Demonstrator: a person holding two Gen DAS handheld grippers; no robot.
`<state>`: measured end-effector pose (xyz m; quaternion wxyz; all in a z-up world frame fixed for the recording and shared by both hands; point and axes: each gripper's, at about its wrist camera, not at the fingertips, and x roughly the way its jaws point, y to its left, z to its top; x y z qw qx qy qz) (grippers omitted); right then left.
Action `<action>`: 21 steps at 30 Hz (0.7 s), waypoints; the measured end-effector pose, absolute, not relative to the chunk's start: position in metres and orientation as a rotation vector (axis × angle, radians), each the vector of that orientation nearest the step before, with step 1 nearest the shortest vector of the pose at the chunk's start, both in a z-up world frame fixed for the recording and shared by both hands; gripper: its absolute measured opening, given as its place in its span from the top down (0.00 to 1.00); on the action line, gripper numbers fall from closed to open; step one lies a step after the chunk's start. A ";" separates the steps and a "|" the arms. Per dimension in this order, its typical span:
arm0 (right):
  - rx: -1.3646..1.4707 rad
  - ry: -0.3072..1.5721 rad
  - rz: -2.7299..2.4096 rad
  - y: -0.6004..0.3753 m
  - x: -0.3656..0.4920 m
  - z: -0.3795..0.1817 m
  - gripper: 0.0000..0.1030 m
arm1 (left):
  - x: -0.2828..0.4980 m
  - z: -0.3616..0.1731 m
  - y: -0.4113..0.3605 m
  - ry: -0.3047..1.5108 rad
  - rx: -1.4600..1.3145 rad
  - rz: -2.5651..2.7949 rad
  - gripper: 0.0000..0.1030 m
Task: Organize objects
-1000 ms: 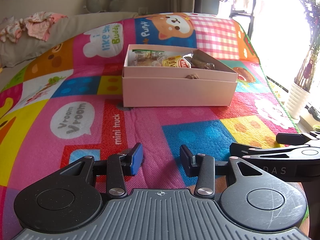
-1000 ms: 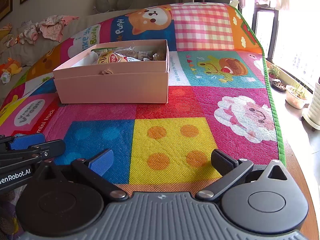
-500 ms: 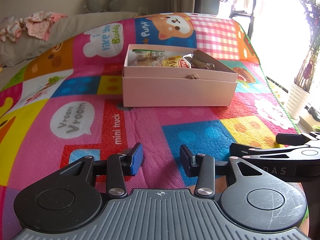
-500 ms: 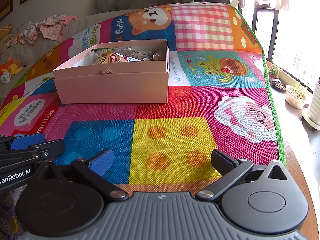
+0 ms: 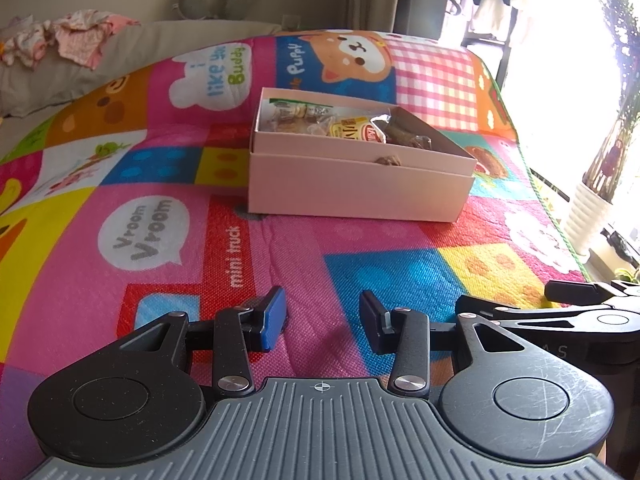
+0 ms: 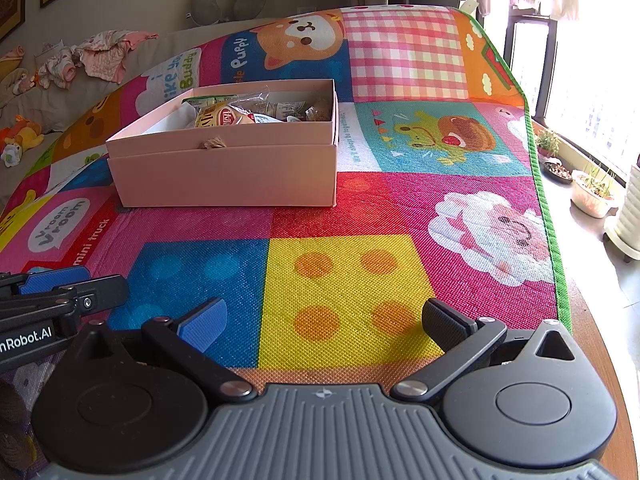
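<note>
Pale pink rectangular cardboard box [image 5: 356, 190] sits lidless on the bright patchwork cartoon play mat [image 6: 344, 280], well ahead of both tongs. Inside: several crinkly plastic snack packets [image 6: 224, 117], packed toward the far side. Left tongs [image 5: 322, 320] low over the mat, narrow gap, holding nothing. Right tongs [image 6: 324, 320] spread wide, empty, just beside the left ones. White ribbed plant pot [image 5: 588, 216] stands off the mat's edge

Bare play mat [image 6: 344, 280] lies open ahead; only the pink box [image 6: 224, 176] stands on it.
</note>
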<state>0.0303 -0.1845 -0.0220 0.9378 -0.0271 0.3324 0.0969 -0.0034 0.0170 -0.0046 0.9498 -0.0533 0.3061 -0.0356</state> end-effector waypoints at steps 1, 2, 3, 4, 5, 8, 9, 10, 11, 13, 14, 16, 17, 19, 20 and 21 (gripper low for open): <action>-0.055 0.679 0.198 -0.184 0.030 -0.022 0.00 | -0.004 -0.005 0.018 0.623 -0.108 -0.072 0.56; -0.055 0.679 0.198 -0.184 0.030 -0.022 0.00 | -0.003 -0.005 0.016 0.623 -0.108 -0.072 0.56; -0.055 0.679 0.198 -0.184 0.030 -0.022 0.00 | -0.004 -0.005 0.018 0.623 -0.109 -0.073 0.56; -0.055 0.679 0.198 -0.184 0.030 -0.022 0.00 | -0.004 -0.005 0.018 0.623 -0.109 -0.073 0.56; -0.055 0.679 0.198 -0.185 0.030 -0.022 0.00 | -0.004 -0.005 0.018 0.623 -0.109 -0.073 0.56; -0.055 0.679 0.198 -0.184 0.030 -0.022 0.00 | -0.004 -0.005 0.018 0.623 -0.109 -0.073 0.56; -0.055 0.679 0.198 -0.184 0.030 -0.022 0.00 | -0.003 -0.005 0.017 0.623 -0.109 -0.073 0.56; -0.055 0.679 0.198 -0.184 0.030 -0.022 0.00 | -0.004 -0.005 0.018 0.623 -0.109 -0.073 0.56; -0.055 0.679 0.198 -0.184 0.030 -0.022 0.00 | -0.004 -0.005 0.018 0.623 -0.109 -0.073 0.56; -0.055 0.679 0.198 -0.185 0.030 -0.022 0.00 | -0.004 -0.005 0.018 0.623 -0.108 -0.073 0.56; -0.055 0.679 0.198 -0.184 0.030 -0.022 0.00 | -0.004 -0.005 0.018 0.623 -0.108 -0.073 0.56; -0.055 0.679 0.198 -0.185 0.030 -0.022 0.00 | -0.003 -0.005 0.017 0.623 -0.108 -0.073 0.56; -0.055 0.679 0.198 -0.185 0.030 -0.022 0.00 | -0.004 -0.005 0.018 0.622 -0.109 -0.073 0.56; -0.055 0.679 0.198 -0.184 0.030 -0.022 0.00 | -0.003 -0.005 0.017 0.623 -0.106 -0.072 0.56; -0.055 0.679 0.198 -0.184 0.030 -0.022 0.00 | -0.004 -0.005 0.020 0.623 -0.106 -0.072 0.56; -0.055 0.679 0.198 -0.184 0.030 -0.022 0.00 | -0.004 -0.005 0.019 0.623 -0.105 -0.072 0.56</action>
